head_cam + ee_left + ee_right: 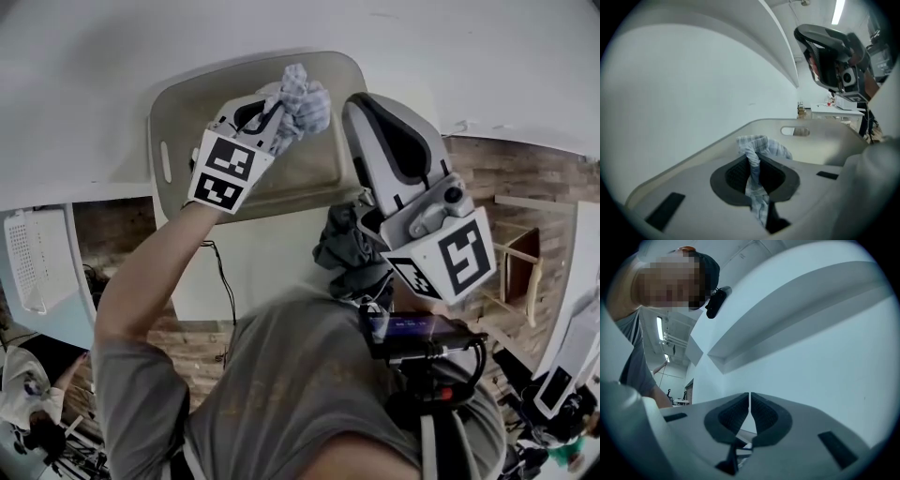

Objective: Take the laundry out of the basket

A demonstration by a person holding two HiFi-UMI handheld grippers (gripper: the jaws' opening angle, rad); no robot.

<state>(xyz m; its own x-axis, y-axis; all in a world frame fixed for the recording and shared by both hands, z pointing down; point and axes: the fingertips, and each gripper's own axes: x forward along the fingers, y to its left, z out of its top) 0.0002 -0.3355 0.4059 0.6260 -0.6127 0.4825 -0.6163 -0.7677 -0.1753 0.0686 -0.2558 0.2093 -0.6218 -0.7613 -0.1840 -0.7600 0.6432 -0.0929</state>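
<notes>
The basket sits on the tabletop before me. My left gripper holds a cloth in its jaws above the basket. My right gripper is just right of it, over another garment.

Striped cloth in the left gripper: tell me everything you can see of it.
The striped cloth is thin, light fabric with fine blue and white stripes, crumpled into a loose bunch. The left gripper has its jaws shut on it: a wad sticks out past the tips and a strip trails back between the pads. It is held over the open beige basket.
</notes>
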